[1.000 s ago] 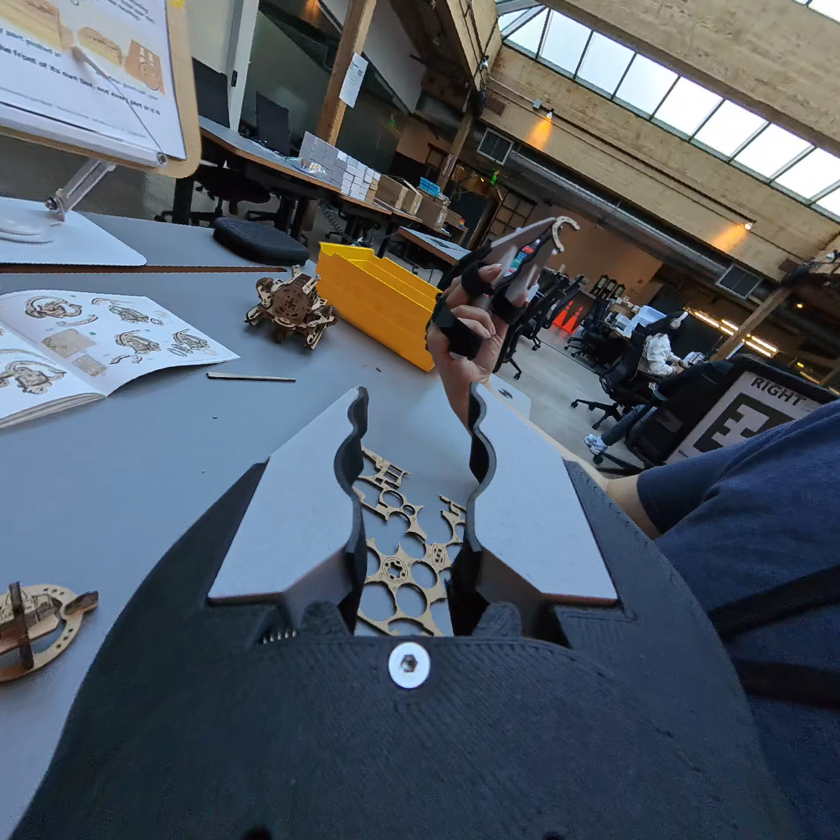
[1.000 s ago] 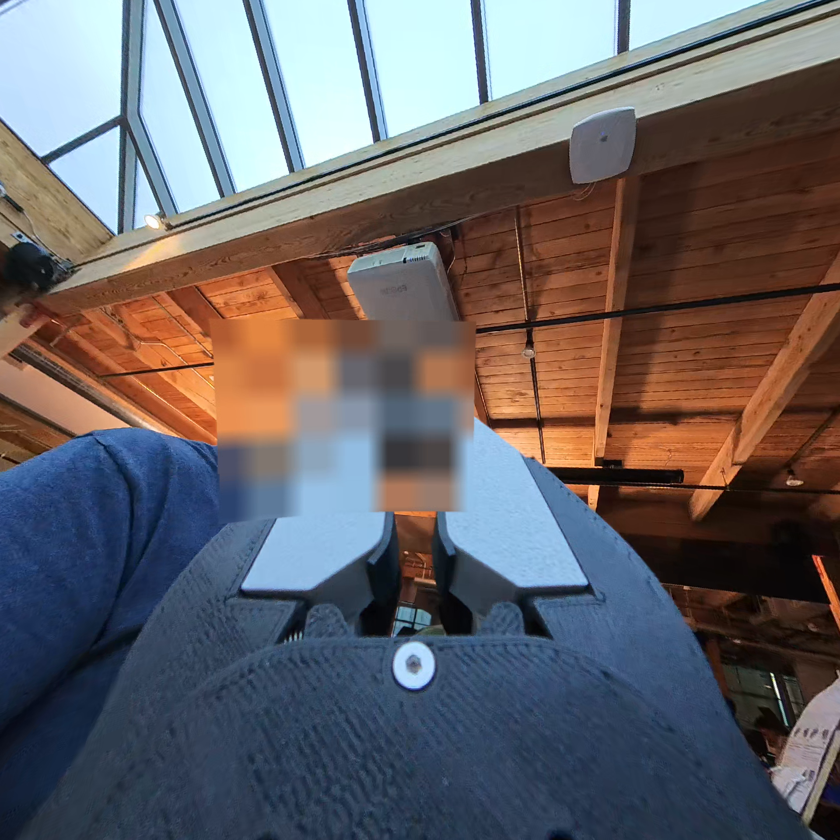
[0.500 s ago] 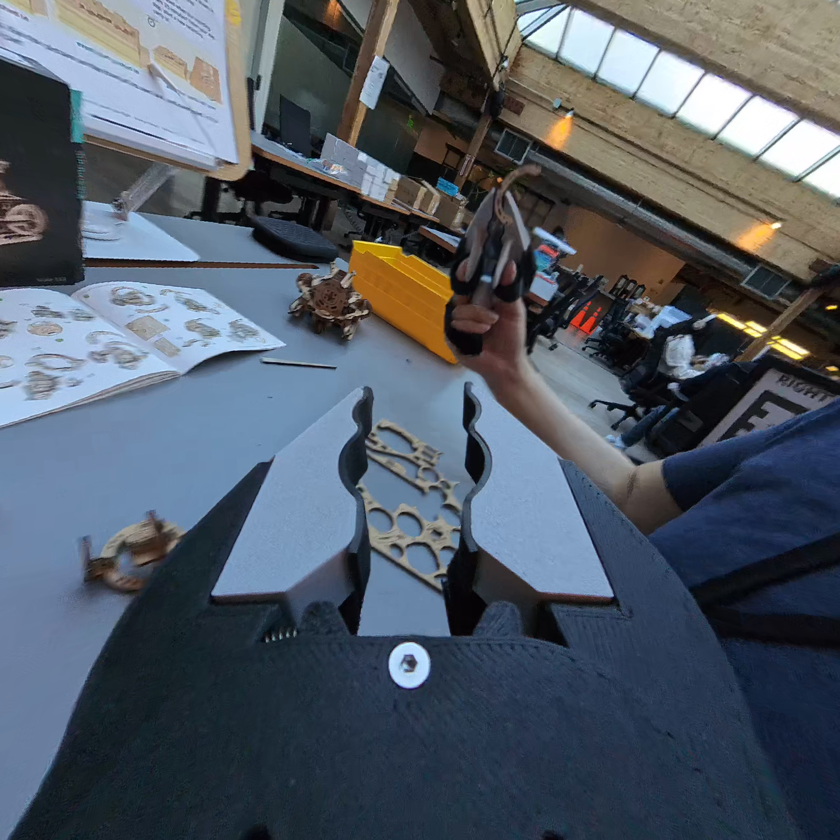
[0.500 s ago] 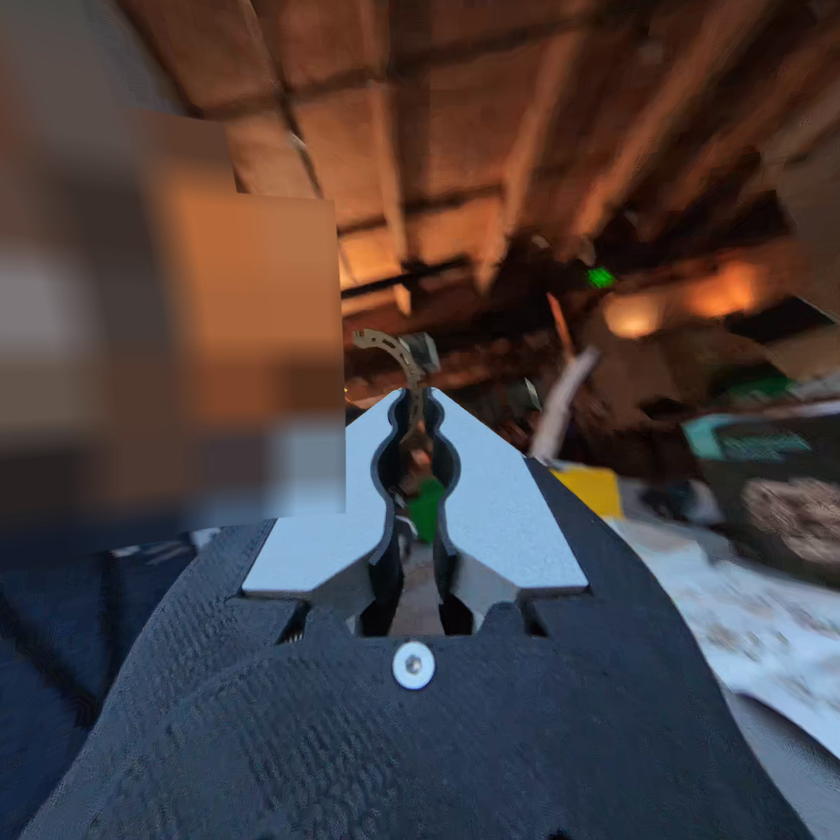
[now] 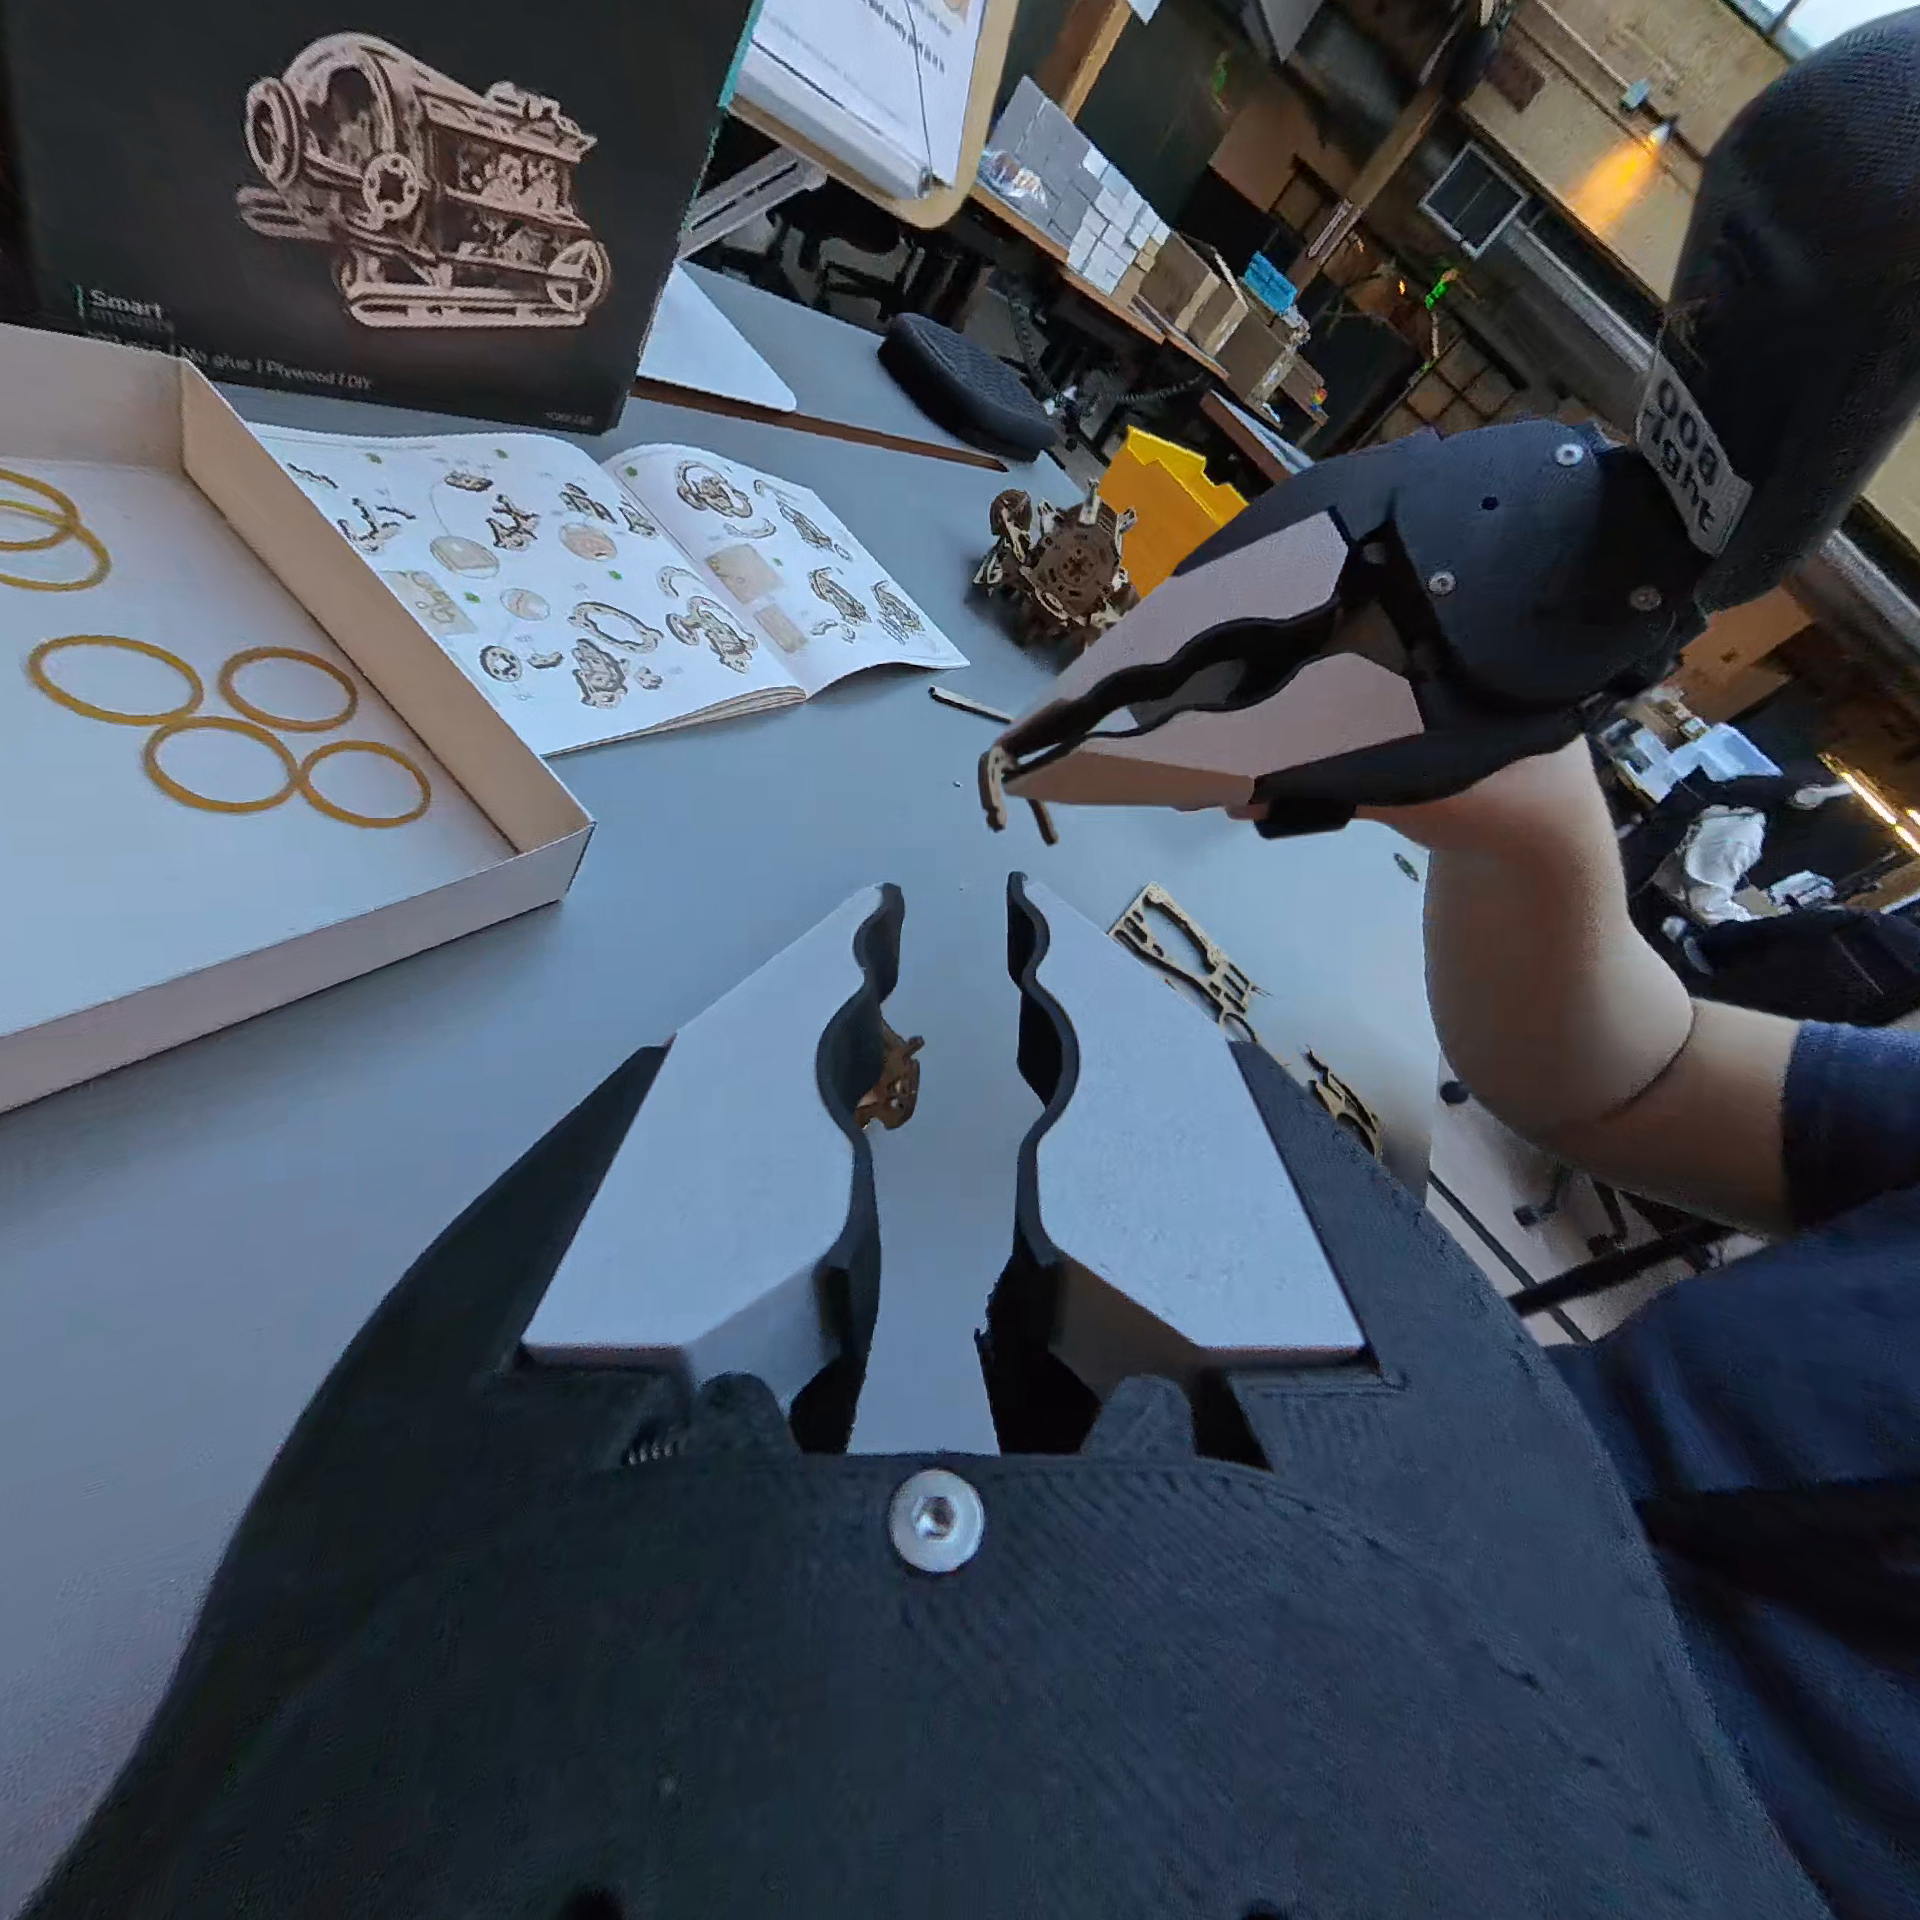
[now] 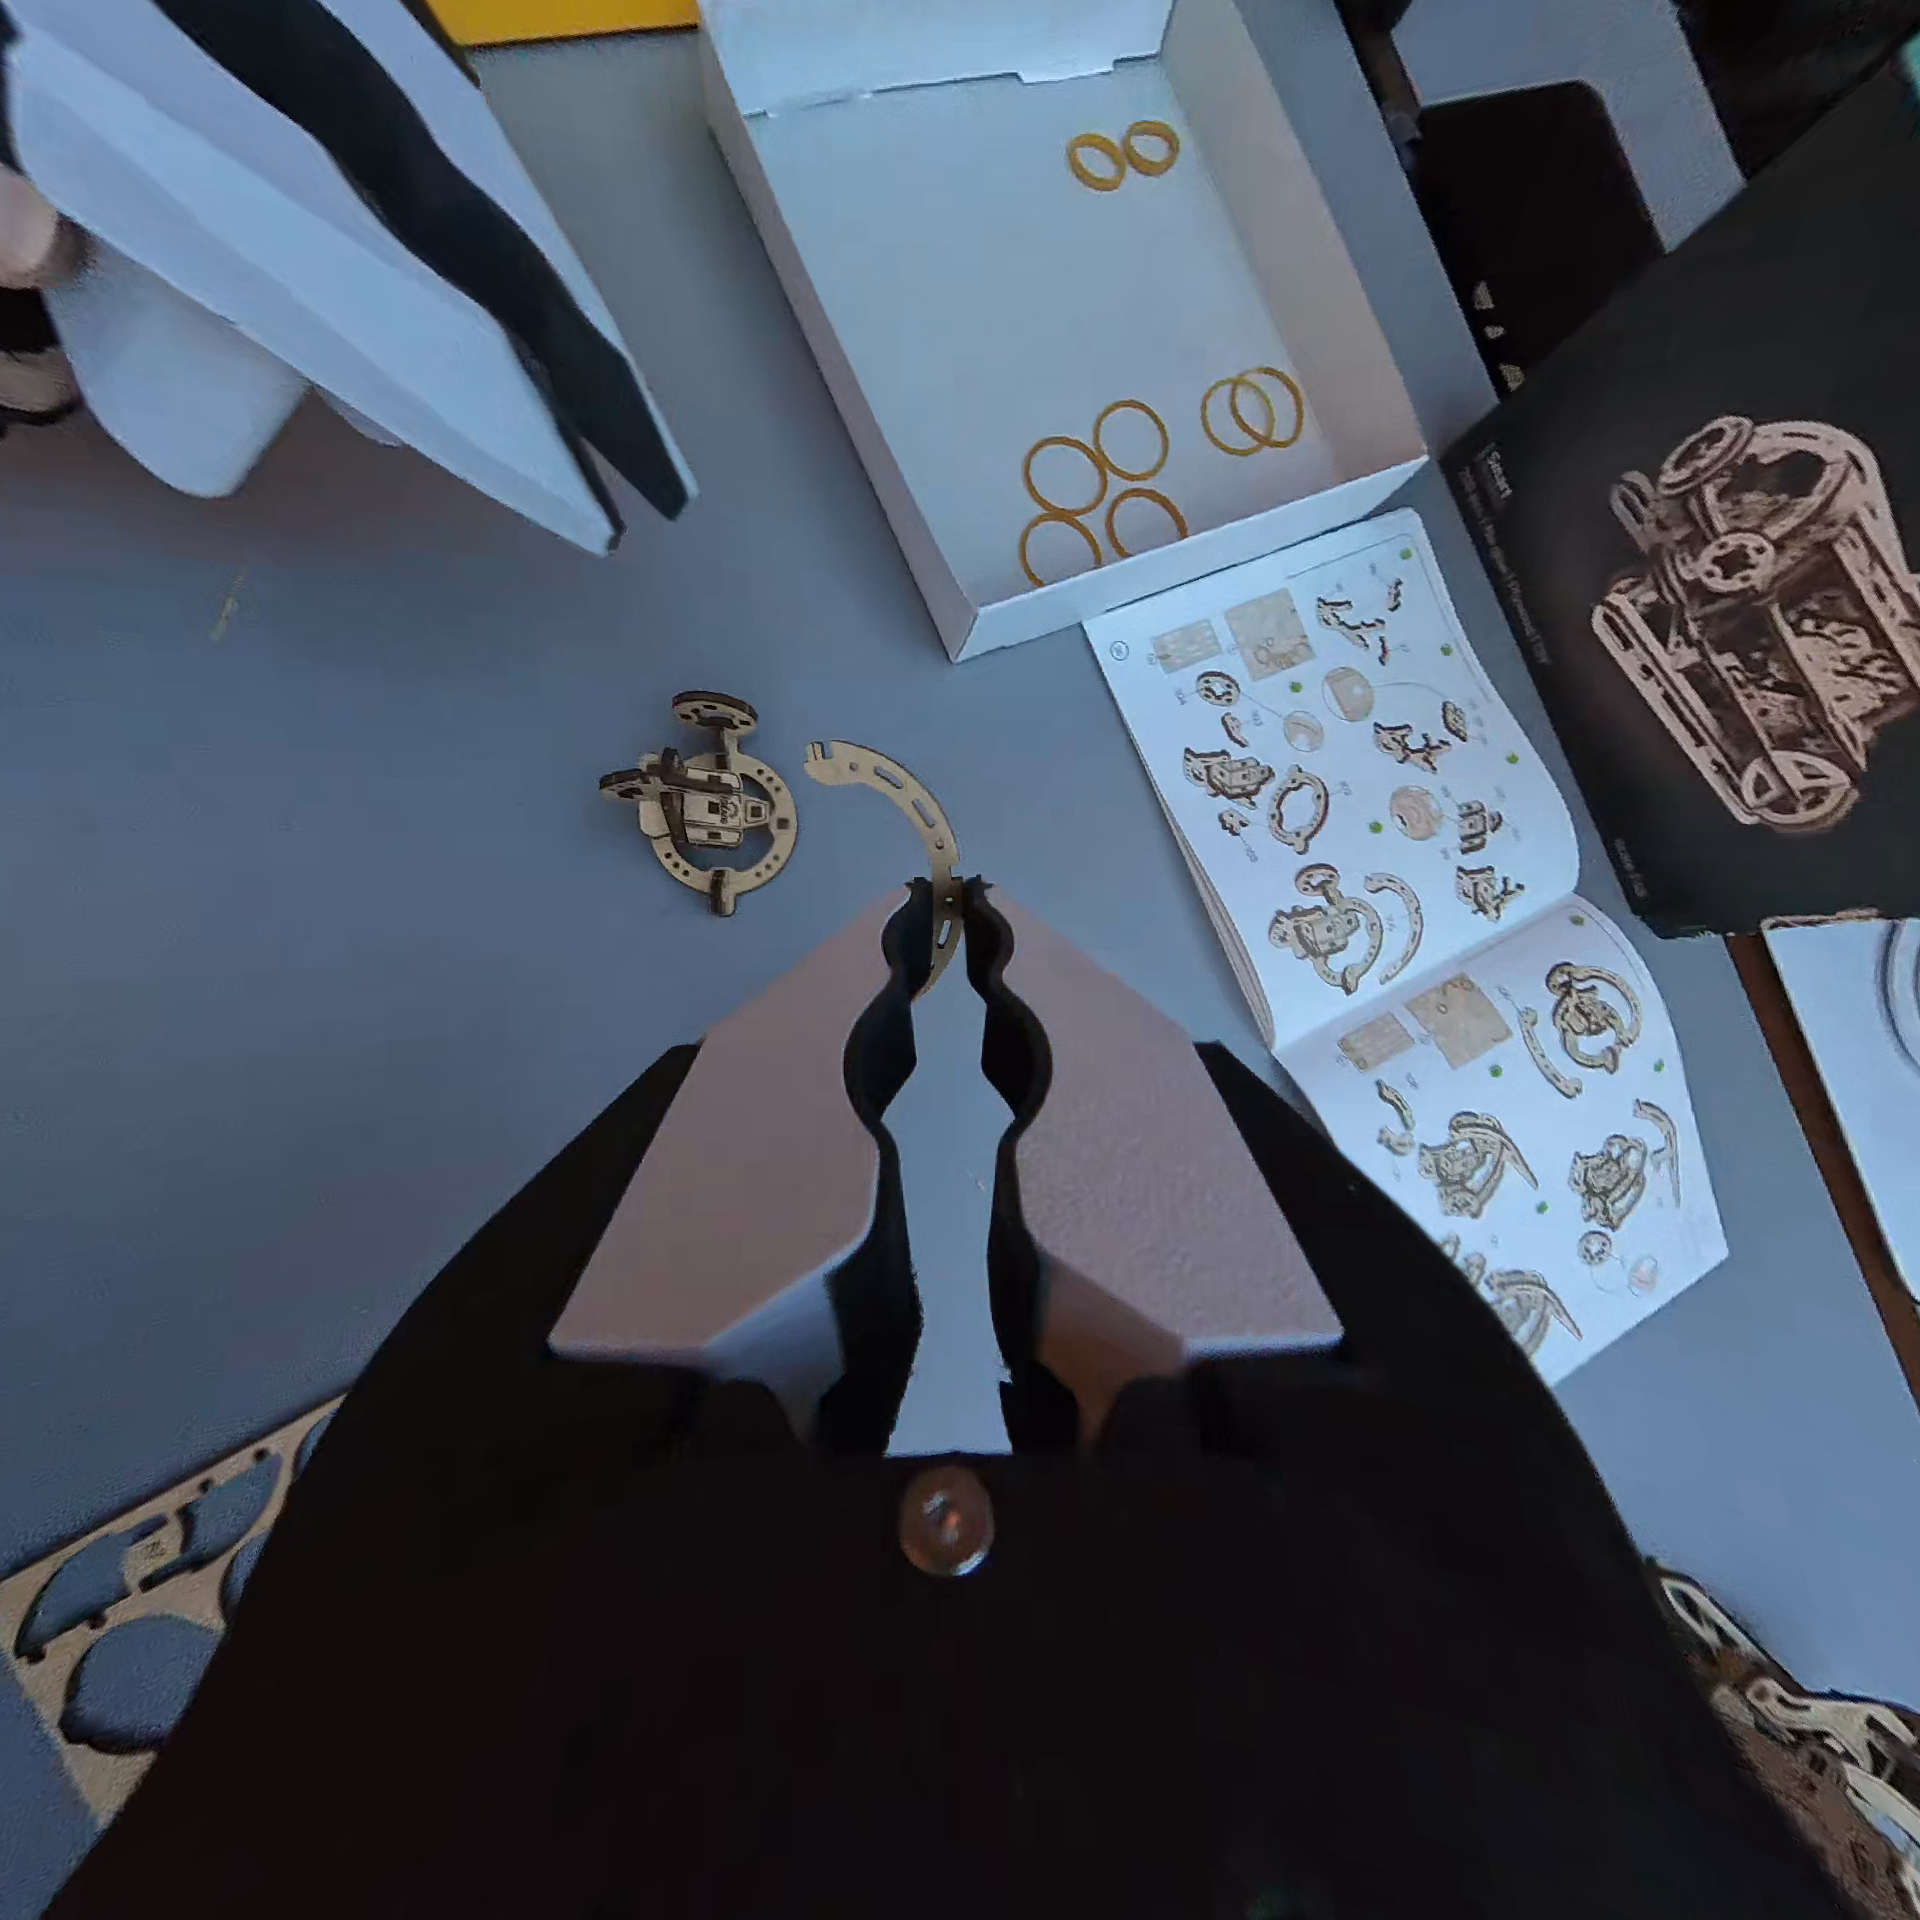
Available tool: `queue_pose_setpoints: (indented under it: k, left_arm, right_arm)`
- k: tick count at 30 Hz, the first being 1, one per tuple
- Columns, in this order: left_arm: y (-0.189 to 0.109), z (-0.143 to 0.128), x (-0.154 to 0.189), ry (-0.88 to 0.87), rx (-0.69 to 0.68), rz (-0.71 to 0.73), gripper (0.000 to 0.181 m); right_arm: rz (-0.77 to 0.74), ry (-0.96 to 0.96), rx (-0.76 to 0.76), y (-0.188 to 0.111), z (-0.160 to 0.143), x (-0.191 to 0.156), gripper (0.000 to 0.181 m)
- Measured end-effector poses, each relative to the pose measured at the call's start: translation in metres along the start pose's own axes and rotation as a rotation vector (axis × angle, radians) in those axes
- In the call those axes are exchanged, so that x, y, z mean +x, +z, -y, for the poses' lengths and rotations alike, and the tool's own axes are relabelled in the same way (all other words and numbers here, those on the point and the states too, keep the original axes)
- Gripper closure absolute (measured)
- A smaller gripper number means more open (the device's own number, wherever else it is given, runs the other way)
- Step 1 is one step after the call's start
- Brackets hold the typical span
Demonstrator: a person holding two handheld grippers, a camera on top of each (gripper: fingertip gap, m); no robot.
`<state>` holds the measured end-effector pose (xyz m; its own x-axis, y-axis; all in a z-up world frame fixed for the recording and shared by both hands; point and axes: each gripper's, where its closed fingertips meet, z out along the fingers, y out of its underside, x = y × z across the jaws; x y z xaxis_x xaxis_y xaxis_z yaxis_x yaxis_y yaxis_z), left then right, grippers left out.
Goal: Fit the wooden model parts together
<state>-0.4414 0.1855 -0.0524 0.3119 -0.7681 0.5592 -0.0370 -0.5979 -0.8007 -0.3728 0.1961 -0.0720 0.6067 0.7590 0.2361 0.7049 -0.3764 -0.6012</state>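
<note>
Right wrist view: curved wooden strip [image 6: 902, 810], slotted, pale, pinched at one end in the right claw [image 6: 940, 902], just above the grey table [image 6: 312, 987] beside the ringed wooden subassembly [image 6: 707, 802]; half a second ago this claw pointed up at the rafters, now tilted down; left claw [image 5: 951, 894] spread, empty, low over the table; instruction booklet [image 6: 1403, 935] and white box tray [image 6: 935, 416] nearby.

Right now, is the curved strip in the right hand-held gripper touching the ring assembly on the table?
Apart. The right wrist view shows grey table between the curved strip held by the right hand-held gripper and the ring assembly.
</note>
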Motion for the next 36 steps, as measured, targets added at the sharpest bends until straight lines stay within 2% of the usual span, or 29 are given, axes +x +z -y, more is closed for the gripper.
queue_pose_setpoints:
  k: [1, 3, 5, 7, 12, 13, 17, 19, 21, 23, 24, 25, 27, 28, 30, 31, 36]
  left_arm:
    - [0.005, -0.001, -0.002, -0.013, -0.02, 0.005, 0.163]
    - [0.015, -0.005, -0.008, -0.021, -0.057, 0.021, 0.159]
    - [0.024, -0.005, -0.014, -0.031, -0.062, 0.049, 0.143]
    - [0.031, -0.008, -0.015, -0.024, -0.083, 0.041, 0.156]
    - [0.041, -0.008, -0.005, -0.08, -0.074, -0.056, 0.165]
    - [0.041, -0.007, -0.003, -0.094, -0.063, -0.077, 0.175]
    - [0.038, -0.005, -0.001, -0.111, -0.068, -0.128, 0.181]
    - [0.032, 0.002, 0.011, -0.189, -0.062, -0.231, 0.181]
    - [0.023, 0.012, 0.022, -0.281, -0.059, -0.329, 0.181]
    - [0.018, 0.013, 0.025, -0.303, -0.105, -0.346, 0.181]
    - [0.017, 0.012, 0.023, -0.301, -0.127, -0.318, 0.181]
    - [0.018, 0.012, 0.018, -0.286, -0.133, -0.271, 0.181]
    - [0.018, 0.01, 0.02, -0.25, -0.158, -0.231, 0.181]
    - [0.019, 0.011, 0.021, -0.248, -0.151, -0.225, 0.181]
    - [0.019, 0.014, 0.026, -0.27, -0.131, -0.238, 0.18]
    - [0.019, 0.014, 0.026, -0.274, -0.126, -0.234, 0.18]
    - [0.018, 0.013, 0.027, -0.287, -0.122, -0.24, 0.18]
  right_arm:
    - [0.006, -0.007, -0.007, 0.003, 0.001, -0.003, 0.177]
    - [0.02, -0.012, -0.022, 0.009, 0.001, -0.006, 0.177]
    - [0.007, -0.005, -0.028, 0.013, 0.002, -0.002, 0.177]
    - [0.022, 0.013, -0.023, 0.015, 0.004, -0.003, 0.177]
    - [0.024, 0.005, -0.017, 0.017, 0.008, -0.004, 0.177]
    - [0.026, 0.002, -0.015, 0.017, 0.008, -0.005, 0.177]
    - [0.05, -0.074, 0.024, 0.013, 0.008, -0.011, 0.162]
    - [0.09, -0.093, 0.133, -0.004, 0.018, -0.007, 0.155]
    - [0.152, -0.122, 0.307, -0.036, 0.034, 0.006, 0.148]
    - [0.2, -0.239, 0.591, -0.074, 0.059, 0.017, 0.147]
    - [0.189, -0.242, 0.663, -0.085, 0.067, 0.026, 0.153]
    - [0.203, -0.188, 0.64, -0.085, 0.071, 0.029, 0.151]
    - [0.289, -0.087, 0.51, -0.07, 0.072, 0.013, 0.149]
    - [0.312, -0.094, 0.472, -0.062, 0.07, 0.0, 0.15]
    - [0.226, -0.16, 0.425, -0.045, 0.064, -0.007, 0.162]
    - [0.212, -0.179, 0.4, -0.039, 0.06, -0.01, 0.162]
    - [0.314, -0.111, 0.336, -0.03, 0.05, -0.023, 0.16]
